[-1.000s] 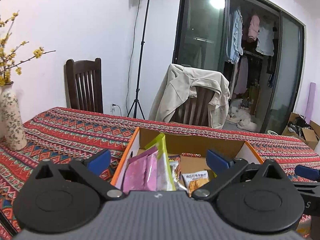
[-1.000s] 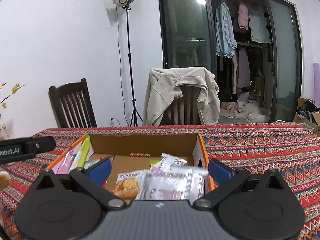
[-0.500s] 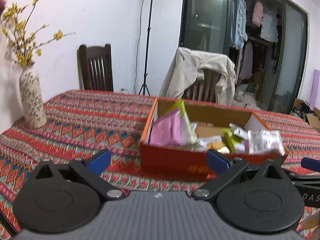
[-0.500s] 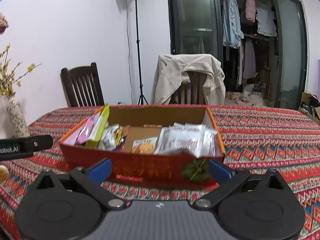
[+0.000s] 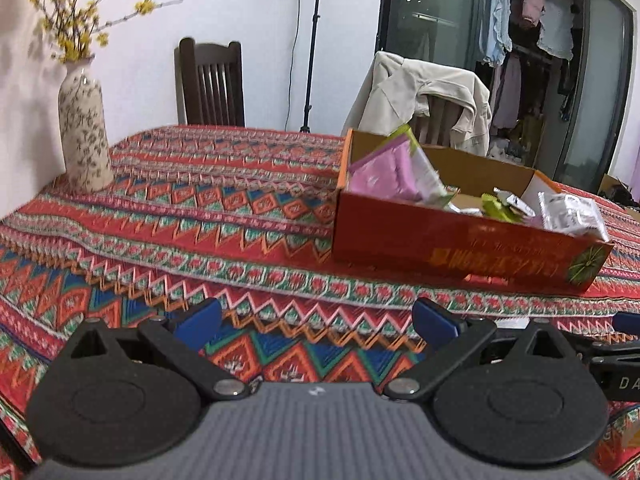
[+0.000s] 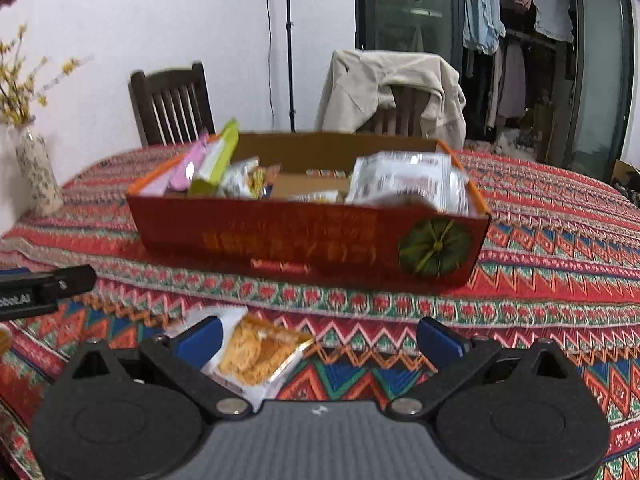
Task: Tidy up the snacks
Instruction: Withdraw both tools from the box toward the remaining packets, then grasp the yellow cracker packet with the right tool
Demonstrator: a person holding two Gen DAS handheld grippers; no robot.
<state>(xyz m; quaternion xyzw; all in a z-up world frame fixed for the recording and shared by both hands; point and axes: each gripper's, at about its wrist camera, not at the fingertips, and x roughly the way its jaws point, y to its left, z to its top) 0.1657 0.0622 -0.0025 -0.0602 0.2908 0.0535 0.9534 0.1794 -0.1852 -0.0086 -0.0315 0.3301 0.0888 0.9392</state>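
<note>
I am holding my left gripper (image 5: 316, 322) low over the red patterned woven tablecloth (image 5: 224, 208), its blue-padded jaws spread wide with only cloth showing between them. My right gripper (image 6: 320, 334) is hovering just as low, jaws also spread and gripping nothing. A clear-edged packet of golden-orange crackers (image 6: 256, 354) is lying flat on the cloth just beside my right gripper's left finger, partly hidden behind it; whether the pad is touching it I cannot tell.

Further off, the shallow red cardboard box with an orange rim and a green pumpkin print (image 6: 312, 240) is sitting on the table, to the right in the left wrist view and nearly centred in the right wrist view. Inside it, a pink foil pouch (image 5: 380, 174) and a lime-green pouch (image 6: 214, 158) are leaning upright against the left end, a crinkled yellow-and-silver snack bag (image 6: 244, 178) is lying next to them, and silvery white printed packets (image 6: 404, 180) are piling up at the right end.

At the far left of the table a tall cream ceramic vase with a leaf pattern (image 5: 84, 132) is standing upright, holding yellow-blossomed branches (image 5: 76, 20). Beyond the table a dark wooden slatted chair (image 6: 172, 106) is standing against the wall, and a second chair draped with a beige jacket (image 6: 394, 86) is standing behind the box.
</note>
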